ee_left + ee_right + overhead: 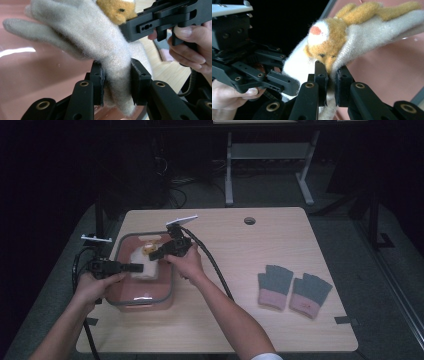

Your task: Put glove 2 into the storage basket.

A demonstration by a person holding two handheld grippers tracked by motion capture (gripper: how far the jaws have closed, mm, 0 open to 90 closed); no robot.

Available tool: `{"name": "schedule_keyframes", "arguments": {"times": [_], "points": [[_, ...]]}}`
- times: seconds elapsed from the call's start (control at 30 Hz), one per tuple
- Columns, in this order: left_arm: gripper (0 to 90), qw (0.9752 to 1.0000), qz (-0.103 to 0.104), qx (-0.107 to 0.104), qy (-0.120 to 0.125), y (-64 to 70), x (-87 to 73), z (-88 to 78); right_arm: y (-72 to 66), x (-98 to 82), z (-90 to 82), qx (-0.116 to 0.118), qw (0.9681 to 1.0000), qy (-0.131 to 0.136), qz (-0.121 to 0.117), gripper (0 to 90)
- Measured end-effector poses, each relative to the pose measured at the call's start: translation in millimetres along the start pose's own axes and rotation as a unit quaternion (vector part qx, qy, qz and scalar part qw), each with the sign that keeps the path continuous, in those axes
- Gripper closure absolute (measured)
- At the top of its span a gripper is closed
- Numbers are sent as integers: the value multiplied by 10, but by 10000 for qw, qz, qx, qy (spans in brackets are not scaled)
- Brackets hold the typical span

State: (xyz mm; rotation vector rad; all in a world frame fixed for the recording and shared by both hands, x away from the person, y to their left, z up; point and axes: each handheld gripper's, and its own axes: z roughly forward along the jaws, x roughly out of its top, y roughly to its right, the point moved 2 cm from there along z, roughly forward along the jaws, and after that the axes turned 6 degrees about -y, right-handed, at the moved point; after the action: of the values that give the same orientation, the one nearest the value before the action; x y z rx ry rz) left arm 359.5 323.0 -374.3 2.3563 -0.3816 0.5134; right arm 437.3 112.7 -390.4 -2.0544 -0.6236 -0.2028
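Jaws of the left gripper [117, 83] closed on the cuff end of a cream knitted glove [100, 42], the fabric pinched between the two pads; jaws of the right gripper [331, 82] closed on the same glove's edge beside an orange animal face [325, 42] sewn on it. The glove hangs between both grippers above a pink tray [167, 295] on the table [280, 240], with two grey gloves [292, 290] well apart to the right

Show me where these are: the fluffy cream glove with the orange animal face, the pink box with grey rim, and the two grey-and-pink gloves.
Fluffy cream glove [95, 37]: left gripper view, on its palm.
Pink box [171, 279]: high view, on its grey rim.
Grey-and-pink gloves [275, 280]: high view, on the left glove's grey part.
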Motion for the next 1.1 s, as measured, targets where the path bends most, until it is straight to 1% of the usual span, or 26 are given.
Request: {"name": "schedule_keyframes", "arguments": {"times": [0.13,0.3,0.33,0.43,0.53,0.6,0.67,0.7,0.77,0.9,0.93,0.97,1.0,1.03,1.07,1.1], "points": [[675,9999,-18,60,-81,-30,-30,50,50,-27,53,-97,9999,-87,7,821],[675,9998,-72,115,-131,-64,-60,86,84,-34,98,-136,9997,-183,25,819],[675,9998,-117,121,-135,-69,-67,100,89,-36,111,-166,9996,-213,36,818],[675,9995,-163,175,-195,-91,-87,133,112,-44,149,-242,9993,-286,36,815],[675,9991,-198,262,-272,-105,-105,164,120,-51,175,-396,9986,-345,-10,804],[675,9989,-238,270,-295,-117,-116,183,107,-59,187,-547,9977,-401,-42,792],[675,9985,-320,315,-326,-122,-127,196,103,-61,188,-608,9972,-436,-33,778],[675,9984,-309,339,-342,-130,-128,201,101,-62,186,-624,9970,-462,-29,764],[675,9981,-348,376,-354,-136,-136,212,97,-65,178,-728,9959,-539,-47,738],[675,9973,-430,450,-389,-177,-150,243,82,-72,123,-816,9945,-637,-136,706],[675,9967,-546,452,-390,-169,-154,253,75,-74,113,-857,9941,-643,-160,700],[675,9966,-562,456,-382,-170,-155,262,68,-77,101,-858,9939,-667,-193,695],[675,9966,-562,456,-382,-170,-155,262,68,-77,101,-858,9939,-667,-193,695],[675,9968,-465,486,-421,-177,-152,268,58,-81,91,-868,9936,-688,-204,691],[675,9965,-454,537,-455,-186,-151,270,38,-98,84,-886,9926,-779,-278,681],[675,9963,-465,554,-472,-189,-153,273,35,-105,84,-902,9922,-804,-320,681]]}}
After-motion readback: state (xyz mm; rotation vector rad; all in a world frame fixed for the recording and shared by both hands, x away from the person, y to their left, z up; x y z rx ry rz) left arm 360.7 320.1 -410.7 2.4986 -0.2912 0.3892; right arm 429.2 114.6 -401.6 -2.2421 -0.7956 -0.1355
